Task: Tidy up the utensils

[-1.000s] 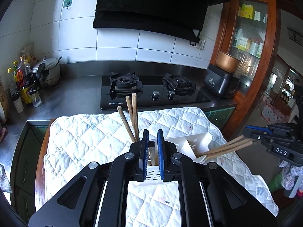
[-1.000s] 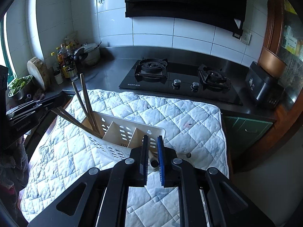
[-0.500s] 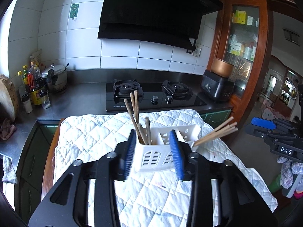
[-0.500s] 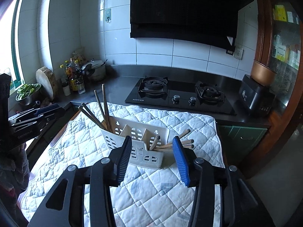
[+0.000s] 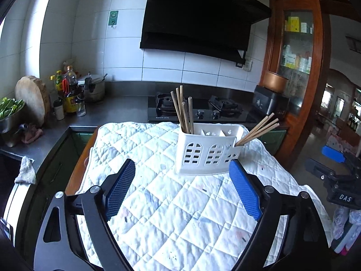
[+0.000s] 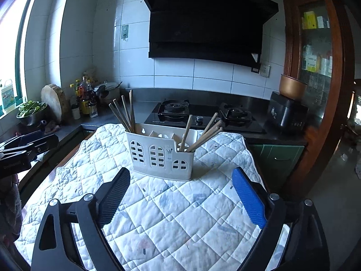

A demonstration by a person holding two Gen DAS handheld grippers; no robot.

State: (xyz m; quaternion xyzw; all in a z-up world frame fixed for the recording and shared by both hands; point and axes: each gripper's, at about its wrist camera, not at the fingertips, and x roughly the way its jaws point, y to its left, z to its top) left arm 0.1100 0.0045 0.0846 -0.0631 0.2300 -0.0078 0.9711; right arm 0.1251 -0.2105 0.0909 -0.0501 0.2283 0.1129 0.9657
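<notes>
White slotted caddy (image 5: 206, 152) upright on quilt; chopsticks (image 5: 183, 113) in both end compartments (tilted).

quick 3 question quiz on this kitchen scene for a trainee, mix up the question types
1. True or false: the left gripper holds a chopstick.
2. The white utensil caddy stands on: A) the gas hob B) the quilted cloth C) the floor.
3. Fill in: the middle compartment of the caddy holds ___ chopsticks.

Key: 1 false, its jaws are open and hold nothing; 2 B, the quilted cloth; 3 no; the chopsticks stand only in the end compartments.
</notes>
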